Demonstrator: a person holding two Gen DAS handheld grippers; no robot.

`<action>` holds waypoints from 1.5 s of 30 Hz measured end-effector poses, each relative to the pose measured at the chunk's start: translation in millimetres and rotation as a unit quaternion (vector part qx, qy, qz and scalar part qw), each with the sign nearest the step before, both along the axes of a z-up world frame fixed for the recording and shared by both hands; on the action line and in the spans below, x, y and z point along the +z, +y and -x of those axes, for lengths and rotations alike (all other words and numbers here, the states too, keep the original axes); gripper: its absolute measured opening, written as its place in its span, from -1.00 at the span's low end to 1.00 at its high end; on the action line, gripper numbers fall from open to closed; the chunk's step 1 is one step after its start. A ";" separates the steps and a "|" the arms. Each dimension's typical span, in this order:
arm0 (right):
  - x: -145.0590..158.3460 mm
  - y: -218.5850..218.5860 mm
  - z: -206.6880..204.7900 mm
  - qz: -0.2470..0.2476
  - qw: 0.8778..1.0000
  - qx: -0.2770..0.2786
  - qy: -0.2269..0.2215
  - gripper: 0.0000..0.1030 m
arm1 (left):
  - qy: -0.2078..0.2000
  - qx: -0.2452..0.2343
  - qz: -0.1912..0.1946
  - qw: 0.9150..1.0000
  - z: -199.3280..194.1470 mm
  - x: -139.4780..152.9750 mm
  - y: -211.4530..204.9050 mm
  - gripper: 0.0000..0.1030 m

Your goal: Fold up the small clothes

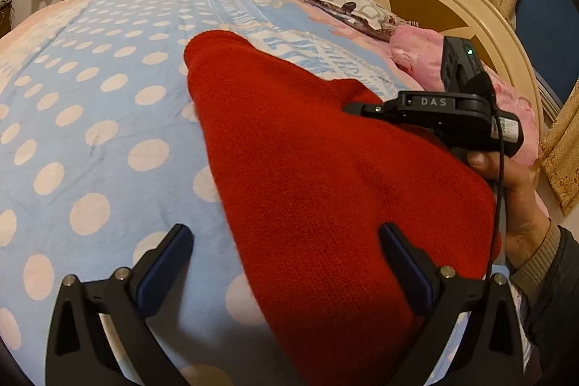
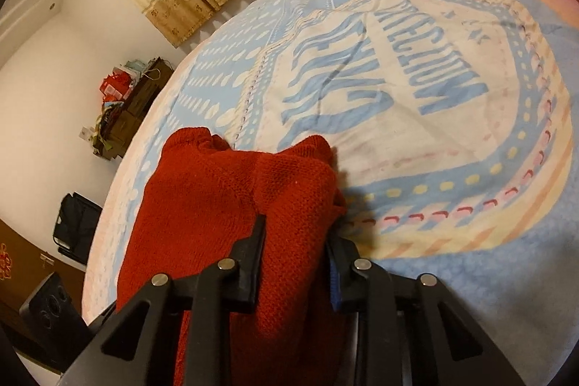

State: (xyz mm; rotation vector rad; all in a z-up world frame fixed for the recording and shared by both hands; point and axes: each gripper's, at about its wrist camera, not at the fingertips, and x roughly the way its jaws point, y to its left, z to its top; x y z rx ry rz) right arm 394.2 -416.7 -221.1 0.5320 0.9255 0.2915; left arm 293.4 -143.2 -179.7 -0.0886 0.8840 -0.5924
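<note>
A bed with a light-blue, white-dotted blanket fills both views. On the blanket lies a red knitted garment, spread lengthways across the blanket's middle, away from the headboard. The right gripper is closed on a bunched fold at the garment's edge nearer the blanket's printed lettering, knit pinched between its pads. The left gripper stands wide over the garment's opposite end, nothing pinched.
</note>
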 end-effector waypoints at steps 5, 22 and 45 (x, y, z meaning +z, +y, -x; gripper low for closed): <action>7.4 10.6 7.4 0.034 0.999 -0.001 -0.017 -0.49 | -0.003 -0.009 0.003 1.000 2.7 1.6 -0.4 0.82; 38.0 20.2 36.8 0.046 0.994 -0.009 -0.094 -0.52 | -0.043 -0.032 -0.024 0.998 19.6 23.9 -10.1 -0.10; 52.4 76.1 73.9 0.011 0.994 0.008 -0.106 -0.52 | -0.076 -0.013 -0.029 0.997 59.9 56.5 44.8 -0.15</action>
